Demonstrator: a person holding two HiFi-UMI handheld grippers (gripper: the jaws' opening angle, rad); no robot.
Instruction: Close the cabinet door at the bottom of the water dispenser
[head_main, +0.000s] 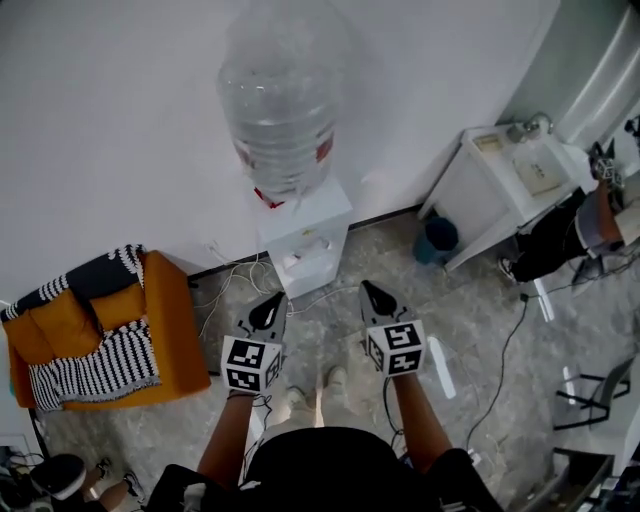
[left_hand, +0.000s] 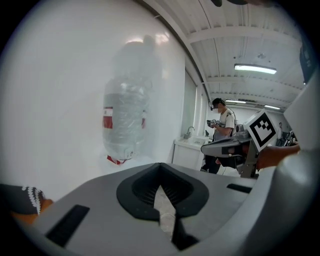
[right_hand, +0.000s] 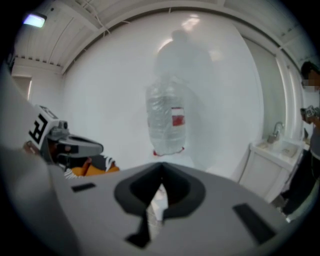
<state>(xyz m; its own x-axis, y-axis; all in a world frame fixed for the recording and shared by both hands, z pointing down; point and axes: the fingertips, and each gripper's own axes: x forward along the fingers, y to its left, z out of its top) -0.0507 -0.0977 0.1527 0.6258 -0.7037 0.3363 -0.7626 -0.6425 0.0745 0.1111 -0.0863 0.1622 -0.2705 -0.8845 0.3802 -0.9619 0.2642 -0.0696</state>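
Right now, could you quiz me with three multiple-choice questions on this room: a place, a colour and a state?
1. In the head view, the orange armchair stands where from the water dispenser? A left B right C behind
2. The label on the bottle is: A green B red C yellow
3. On the right gripper, the fingers are: A wide open B shut on a cup C shut, empty

A: it sits at that view's left. B: a red patch shows. C: they meet, nothing between.
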